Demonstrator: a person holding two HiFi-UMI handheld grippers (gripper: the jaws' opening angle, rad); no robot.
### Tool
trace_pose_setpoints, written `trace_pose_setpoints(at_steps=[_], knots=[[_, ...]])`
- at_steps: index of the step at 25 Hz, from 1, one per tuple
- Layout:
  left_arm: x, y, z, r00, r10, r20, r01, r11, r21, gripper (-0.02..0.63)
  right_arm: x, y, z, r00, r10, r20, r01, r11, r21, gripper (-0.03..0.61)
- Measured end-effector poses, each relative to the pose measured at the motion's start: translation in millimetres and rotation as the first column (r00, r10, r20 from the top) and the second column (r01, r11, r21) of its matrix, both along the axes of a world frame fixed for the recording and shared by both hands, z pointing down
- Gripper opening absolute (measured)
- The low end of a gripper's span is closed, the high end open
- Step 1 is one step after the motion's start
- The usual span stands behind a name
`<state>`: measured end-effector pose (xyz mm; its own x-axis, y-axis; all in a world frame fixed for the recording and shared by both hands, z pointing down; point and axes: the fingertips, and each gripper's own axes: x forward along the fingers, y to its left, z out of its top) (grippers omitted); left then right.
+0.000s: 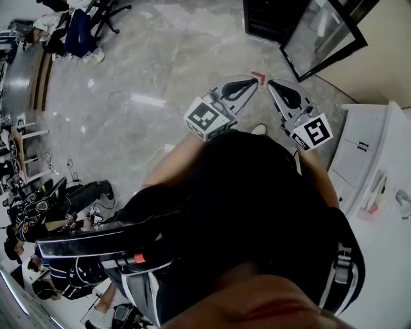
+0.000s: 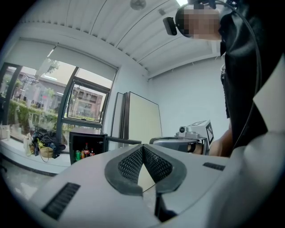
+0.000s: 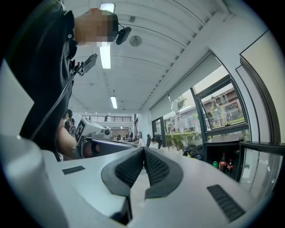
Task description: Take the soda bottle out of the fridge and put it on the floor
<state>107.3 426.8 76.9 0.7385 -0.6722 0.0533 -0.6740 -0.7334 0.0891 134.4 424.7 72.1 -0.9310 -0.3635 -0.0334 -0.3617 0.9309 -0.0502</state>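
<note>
The small black fridge (image 1: 270, 19) stands open at the top right of the head view, its glass door (image 1: 321, 32) swung out. In the right gripper view, dark soda bottles (image 3: 224, 162) stand next to a can inside it. The left gripper view shows the same bottles (image 2: 86, 150) far off. My left gripper (image 1: 252, 83) and right gripper (image 1: 273, 85) are side by side in front of my body, well short of the fridge. Both are shut with nothing between their jaws.
A red corner mark (image 1: 258, 77) is on the grey stone floor just beyond the gripper tips. A white counter (image 1: 379, 167) runs along the right. People sit at desks (image 1: 38, 212) on the left, and a pile of bags (image 2: 44, 144) lies by the window.
</note>
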Motion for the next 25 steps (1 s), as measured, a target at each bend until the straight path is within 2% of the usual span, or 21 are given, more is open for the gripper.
trace_pose_setpoints(at_steps=[5, 12, 19, 25], knots=[[19, -15, 1, 0.999, -0.034, 0.007, 0.034, 0.999, 0.003, -0.005, 21, -16, 0, 1.0, -0.009, 0.003, 0.009, 1.0, 0.012, 0.012], [26, -41, 1, 1.0, -0.016, 0.021, 0.016, 1.0, -0.006, -0.005, 25, -44, 2, 1.0, 0.015, 0.002, -0.015, 1.0, -0.004, 0.012], [10, -82, 8, 0.999, 0.035, 0.013, -0.035, 0.999, -0.006, -0.005, 6, -81, 8, 0.999, 0.05, -0.007, -0.05, 0.999, -0.014, 0.012], [-27, -128, 10, 0.996, 0.089, 0.01, -0.089, 0.996, -0.008, -0.005, -32, -125, 13, 0.996, 0.084, -0.039, -0.085, 0.996, -0.023, 0.012]])
